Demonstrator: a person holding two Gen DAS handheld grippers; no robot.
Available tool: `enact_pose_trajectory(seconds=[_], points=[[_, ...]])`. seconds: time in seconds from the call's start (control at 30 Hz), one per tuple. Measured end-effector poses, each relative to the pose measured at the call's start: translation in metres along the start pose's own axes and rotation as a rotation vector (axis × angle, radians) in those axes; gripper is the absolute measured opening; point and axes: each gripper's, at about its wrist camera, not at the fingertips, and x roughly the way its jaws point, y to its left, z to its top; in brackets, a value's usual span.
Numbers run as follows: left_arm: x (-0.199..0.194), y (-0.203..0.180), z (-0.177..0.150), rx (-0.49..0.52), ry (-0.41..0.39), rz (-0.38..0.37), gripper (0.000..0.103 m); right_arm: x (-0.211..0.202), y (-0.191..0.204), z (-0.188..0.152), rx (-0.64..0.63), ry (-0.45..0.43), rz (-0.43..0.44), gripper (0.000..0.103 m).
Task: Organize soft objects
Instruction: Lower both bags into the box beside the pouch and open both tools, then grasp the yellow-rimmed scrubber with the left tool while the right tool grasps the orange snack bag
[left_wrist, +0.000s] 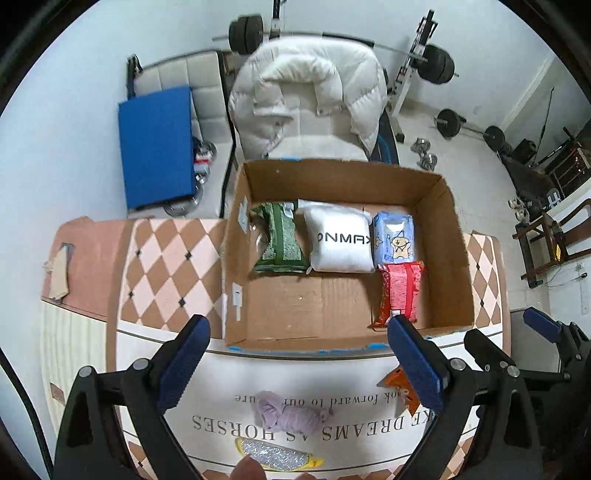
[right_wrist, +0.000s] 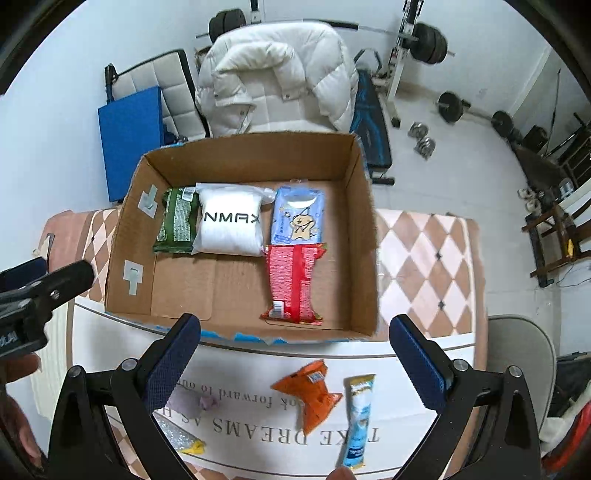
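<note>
An open cardboard box (left_wrist: 454, 258) (right_wrist: 365, 229) on the table holds a green pack (left_wrist: 282, 240) (right_wrist: 177, 225), a white ONMAX pack (left_wrist: 340, 240) (right_wrist: 229, 221), a blue cartoon pack (left_wrist: 395, 238) (right_wrist: 297, 218) and a red pack (left_wrist: 400, 291) (right_wrist: 293, 284). In front of the box lie a lilac cloth bundle (left_wrist: 286, 415) (right_wrist: 192, 400), a glittery silver-and-yellow item (left_wrist: 277, 458) (right_wrist: 184, 441), an orange pouch (right_wrist: 312, 393) (left_wrist: 400, 387) and a light-blue stick pack (right_wrist: 358, 417). My left gripper (left_wrist: 299, 369) is open above the lilac bundle. My right gripper (right_wrist: 295, 369) is open above the orange pouch.
A chair with a white puffy jacket (left_wrist: 310, 96) (right_wrist: 277, 74) stands behind the box. A blue panel (left_wrist: 157, 144) leans at the left. Barbells and dumbbells (right_wrist: 421, 138) lie on the floor. A wooden chair (left_wrist: 546, 240) is at the right. The checkered tablecloth (right_wrist: 424, 266) flanks the box.
</note>
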Motion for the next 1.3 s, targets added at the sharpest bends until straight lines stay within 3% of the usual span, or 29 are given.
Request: enact_pose_trajectory(seconds=[0.1,0.17,0.2,0.4,0.43,0.47,0.5,0.53,0.63,0.67,0.8,0.87,0.93,1.07,1.17,1.2,1.23,1.3], points=[[-0.02,-0.004,-0.011,0.01,-0.046,0.018,0.102,-0.022,0.007,-0.017,-0.007,-0.036,-0.009,0.103],[-0.034,-0.008,-0.019,0.016,-0.076,0.029,0.102,-0.033,0.004,-0.049,-0.008,-0.059,-0.005,0.103],[-0.038,-0.01,-0.022,0.019,-0.083,0.033,0.102,-0.011,-0.018,-0.068,-0.01,-0.074,-0.001,0.103],[-0.057,-0.008,-0.036,-0.021,-0.094,0.028,0.102,-0.018,-0.025,-0.078,-0.002,-0.125,0.057,0.103],[-0.057,-0.005,-0.039,-0.036,-0.09,0.025,0.102,-0.034,-0.023,-0.076,-0.001,-0.127,0.07,0.103],[-0.055,0.0,-0.045,-0.058,-0.077,0.028,0.102,-0.013,-0.027,-0.089,-0.005,-0.124,0.077,0.103],[-0.051,0.004,-0.052,-0.082,-0.057,0.029,0.102,-0.018,-0.026,-0.09,-0.007,-0.117,0.087,0.103],[-0.046,0.01,-0.06,-0.111,-0.033,0.02,0.102,0.007,-0.033,-0.095,-0.009,-0.109,0.094,0.103],[-0.012,0.038,-0.101,-0.26,0.097,-0.008,0.102,0.029,-0.038,-0.107,-0.033,-0.056,0.106,0.103],[0.004,0.049,-0.119,-0.32,0.149,-0.024,0.102,0.066,-0.047,-0.115,-0.037,-0.034,0.104,0.103],[0.074,0.083,-0.187,-0.563,0.35,-0.128,0.101,0.139,-0.058,-0.138,-0.034,0.083,0.113,0.103],[0.108,0.093,-0.217,-0.677,0.437,-0.191,0.092,0.159,-0.06,-0.146,-0.038,0.124,0.107,0.103],[0.131,0.092,-0.236,-0.73,0.493,-0.202,0.082,0.175,-0.061,-0.151,-0.043,0.151,0.091,0.103],[0.168,0.082,-0.255,-0.782,0.573,-0.215,0.082,0.221,-0.068,-0.155,-0.027,0.208,0.06,0.103],[0.183,0.075,-0.257,-0.77,0.587,-0.167,0.081,0.246,-0.071,-0.152,-0.031,0.235,0.04,0.103],[0.187,0.073,-0.256,-0.754,0.59,-0.15,0.077,0.267,-0.073,-0.153,-0.04,0.242,0.026,0.103],[0.19,0.072,-0.255,-0.738,0.594,-0.136,0.067,0.276,-0.072,-0.151,-0.056,0.254,0.016,0.103],[0.191,0.069,-0.25,-0.687,0.596,-0.115,0.063,0.308,-0.074,-0.151,-0.079,0.281,0.005,0.103]])
